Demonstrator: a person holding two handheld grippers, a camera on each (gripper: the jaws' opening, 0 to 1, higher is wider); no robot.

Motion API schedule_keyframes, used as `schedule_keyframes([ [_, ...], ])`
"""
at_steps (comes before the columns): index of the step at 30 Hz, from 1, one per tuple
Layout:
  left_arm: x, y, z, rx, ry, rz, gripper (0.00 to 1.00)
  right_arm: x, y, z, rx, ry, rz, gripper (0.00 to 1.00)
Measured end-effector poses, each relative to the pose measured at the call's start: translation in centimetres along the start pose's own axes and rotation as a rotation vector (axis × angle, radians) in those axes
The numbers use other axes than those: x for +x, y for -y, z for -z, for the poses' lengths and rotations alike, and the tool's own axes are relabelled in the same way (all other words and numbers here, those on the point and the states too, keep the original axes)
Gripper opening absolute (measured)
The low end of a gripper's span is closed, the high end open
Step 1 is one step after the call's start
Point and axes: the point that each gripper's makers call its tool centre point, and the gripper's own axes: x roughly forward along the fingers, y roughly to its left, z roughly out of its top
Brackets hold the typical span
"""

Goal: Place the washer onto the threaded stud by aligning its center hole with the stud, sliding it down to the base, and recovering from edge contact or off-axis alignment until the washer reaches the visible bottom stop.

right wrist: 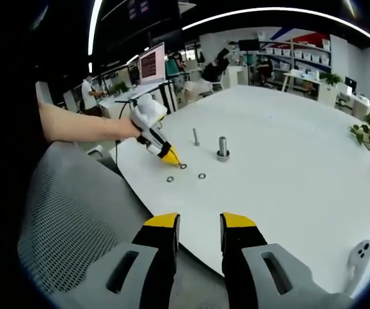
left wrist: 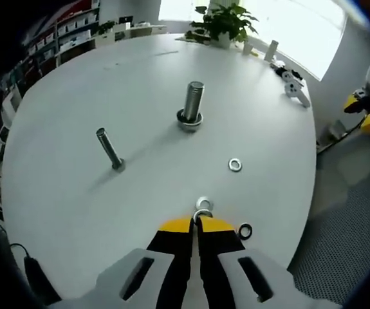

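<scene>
Now left gripper (left wrist: pixel 196 219) fingers clamp washer (left wrist: pixel 203 206); right gripper (right wrist: pixel 199 226) fingers apart, empty.

The washer (left wrist: pixel 203 206) is partly hidden between the left gripper (left wrist: pixel 196 222) tips.

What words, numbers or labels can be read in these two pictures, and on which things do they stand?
No text can be read in either view.
The screen at the back of the right gripper view shows rows of writing, too small and blurred to read.
The bins on the shelves in the left gripper view may carry labels, too small to tell.
The table, the two studs and the washers bear no visible marking.
</scene>
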Motion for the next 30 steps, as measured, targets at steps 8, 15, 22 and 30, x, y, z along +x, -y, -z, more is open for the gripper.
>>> schedule_keyframes([
  [8,-1.4,-0.5,-1.6,-0.024,0.056,-0.024,0.00,0.0,0.0,0.0,0.000,0.002,0.000,0.27],
  [15,-2.3,-0.7,-2.8,-0.030,0.085,-0.045,0.00,0.0,0.0,0.0,-0.003,0.001,0.001,0.27],
  [22,-4.2,-1.9,-5.3,-0.010,0.129,-0.081,0.00,-0.1,0.3,-0.2,-0.001,0.018,0.011,0.27],
  [30,-5.2,-3.9,-6.9,-0.021,0.141,-0.117,0.00,-0.1,0.4,-0.2,-0.005,0.018,0.017,0.26],
])
